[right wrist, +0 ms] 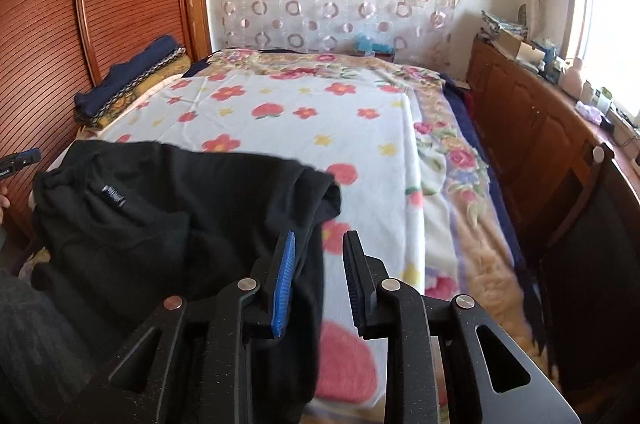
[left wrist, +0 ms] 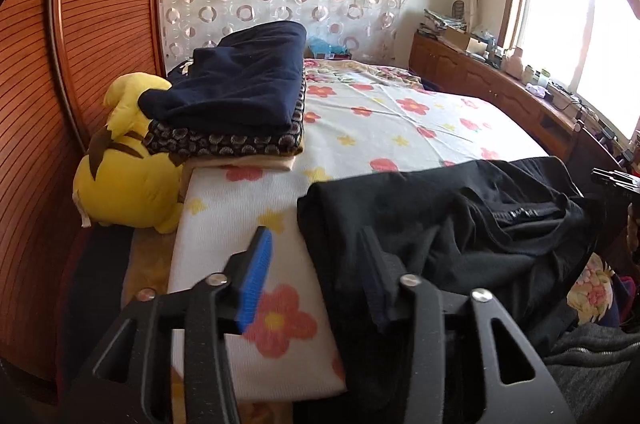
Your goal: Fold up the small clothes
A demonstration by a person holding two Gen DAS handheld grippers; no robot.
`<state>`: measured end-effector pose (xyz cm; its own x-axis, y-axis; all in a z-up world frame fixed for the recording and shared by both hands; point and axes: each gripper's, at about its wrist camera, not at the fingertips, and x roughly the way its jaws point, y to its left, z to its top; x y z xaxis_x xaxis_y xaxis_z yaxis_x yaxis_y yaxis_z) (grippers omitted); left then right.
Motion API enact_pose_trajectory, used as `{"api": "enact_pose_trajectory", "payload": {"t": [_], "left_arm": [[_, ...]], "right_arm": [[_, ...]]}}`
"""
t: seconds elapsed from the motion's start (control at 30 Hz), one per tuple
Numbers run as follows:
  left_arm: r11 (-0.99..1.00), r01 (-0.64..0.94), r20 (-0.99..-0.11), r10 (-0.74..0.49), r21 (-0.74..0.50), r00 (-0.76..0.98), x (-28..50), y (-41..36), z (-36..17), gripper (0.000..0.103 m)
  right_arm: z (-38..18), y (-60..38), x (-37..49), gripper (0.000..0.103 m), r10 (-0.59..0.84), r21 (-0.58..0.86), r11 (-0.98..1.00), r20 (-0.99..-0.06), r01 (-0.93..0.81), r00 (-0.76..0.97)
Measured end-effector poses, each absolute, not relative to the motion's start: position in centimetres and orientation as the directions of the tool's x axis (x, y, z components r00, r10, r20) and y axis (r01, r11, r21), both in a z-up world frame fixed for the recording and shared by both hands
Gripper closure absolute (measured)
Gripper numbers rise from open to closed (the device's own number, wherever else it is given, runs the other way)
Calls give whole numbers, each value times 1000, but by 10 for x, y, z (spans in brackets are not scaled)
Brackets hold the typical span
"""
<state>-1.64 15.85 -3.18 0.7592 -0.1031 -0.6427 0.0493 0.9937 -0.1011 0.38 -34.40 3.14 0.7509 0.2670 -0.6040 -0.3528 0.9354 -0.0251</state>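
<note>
Where the black garment (left wrist: pixel 440 224) lies rumpled on the bed (left wrist: pixel 400 112), its near hem cut off below, left tool (left wrist: pixel 316 256) tilted down, spread over its edge, right tool (right wrist: pixel 318 252) part-spread, gripping nothing.

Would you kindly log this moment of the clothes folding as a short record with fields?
garment: black top, rumpled, lying on the near end of the bed, neck label showing
surface: white flowered sheet spread over a floral blanket
left gripper: open, jaws apart over the garment's left edge, not pinching it
right gripper: open, at the garment's right edge, only the sheet between its jaws
folded stack: navy piece on top, by the wardrobe
beside stack: yellow plush toy
</note>
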Motion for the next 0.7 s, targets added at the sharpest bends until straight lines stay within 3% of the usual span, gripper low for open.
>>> {"api": "enact_pose_trajectory", "payload": {"t": [0.1, 0.43, 0.57, 0.7], "left_arm": [[995, 61, -651, -101, -84, 752, 5, 156, -34, 26], [996, 84, -706, -89, -42, 703, 61, 140, -52, 26], [995, 82, -729, -96, -55, 677, 73, 141, -63, 26], [996, 73, -747, -91, -58, 659, 77, 142, -71, 26]], "right_arm": [[33, -340, 29, 74, 288, 15, 937, -595, -348, 750], [0, -325, 95, 73, 322, 123, 938, -657, -324, 682], [8, -327, 90, 93, 382, 154, 915, -630, -374, 676], [16, -338, 76, 98, 386, 123, 913, -564, -388, 730]]}}
